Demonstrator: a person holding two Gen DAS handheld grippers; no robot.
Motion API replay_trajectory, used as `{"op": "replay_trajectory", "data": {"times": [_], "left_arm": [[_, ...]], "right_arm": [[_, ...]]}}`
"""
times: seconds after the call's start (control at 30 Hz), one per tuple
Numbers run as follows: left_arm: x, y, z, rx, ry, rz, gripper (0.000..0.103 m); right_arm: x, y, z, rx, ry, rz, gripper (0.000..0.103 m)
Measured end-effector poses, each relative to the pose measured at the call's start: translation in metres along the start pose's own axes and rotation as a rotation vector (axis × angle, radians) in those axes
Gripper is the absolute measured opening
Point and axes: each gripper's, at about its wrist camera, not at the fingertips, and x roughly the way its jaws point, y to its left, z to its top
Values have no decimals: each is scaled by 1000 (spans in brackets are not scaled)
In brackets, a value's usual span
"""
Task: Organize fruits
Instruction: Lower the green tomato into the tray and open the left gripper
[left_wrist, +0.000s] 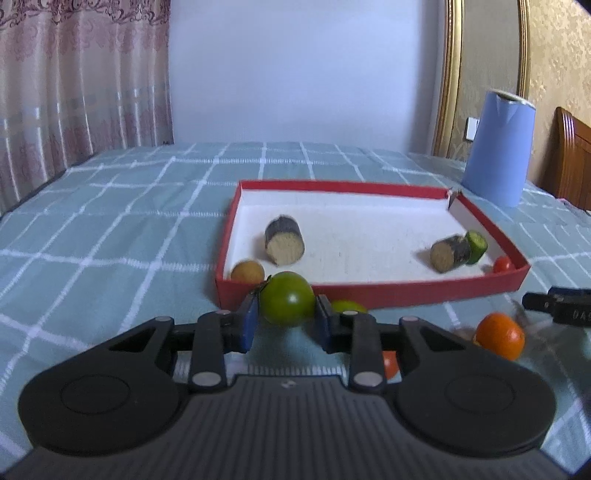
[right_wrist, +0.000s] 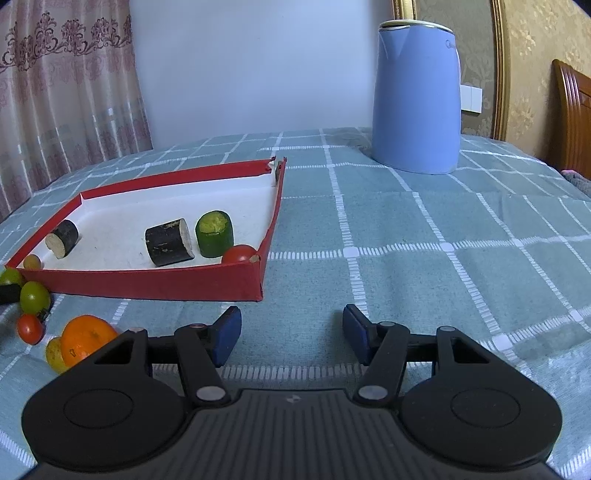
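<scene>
Left tongs (left_wrist: 284, 317) clenched on the green tomato (left_wrist: 287, 298), pads at its 3 and 9 o'clock, just short of the red tray (left_wrist: 369, 290) lying at 12 o'clock on the checked table (left_wrist: 110, 221); likely light, smooth, a little slippery, skin easily bruised, so best gripped gently across the widest girth; right tongs (right_wrist: 291, 332) released, empty; orange (right_wrist: 86, 338) at their 9 o'clock.

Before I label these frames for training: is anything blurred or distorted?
Left wrist view: the orange and the right gripper at the right edge are motion-smeared, while the green tomato in the left gripper stays sharp. Right wrist view: sharp throughout, but the fisheye bends the red tray.
</scene>
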Motion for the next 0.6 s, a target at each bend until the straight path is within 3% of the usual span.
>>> {"op": "replay_trajectory", "data": {"times": [0.23,0.6], "left_arm": [[9,-10,19,28,-24,-1,30],[47,-2,30,-55,55,-37,30]], "right_arm": [[1,2,0,-9,2,-8,60],[1,3,0,-3,2,-5,60]]}}
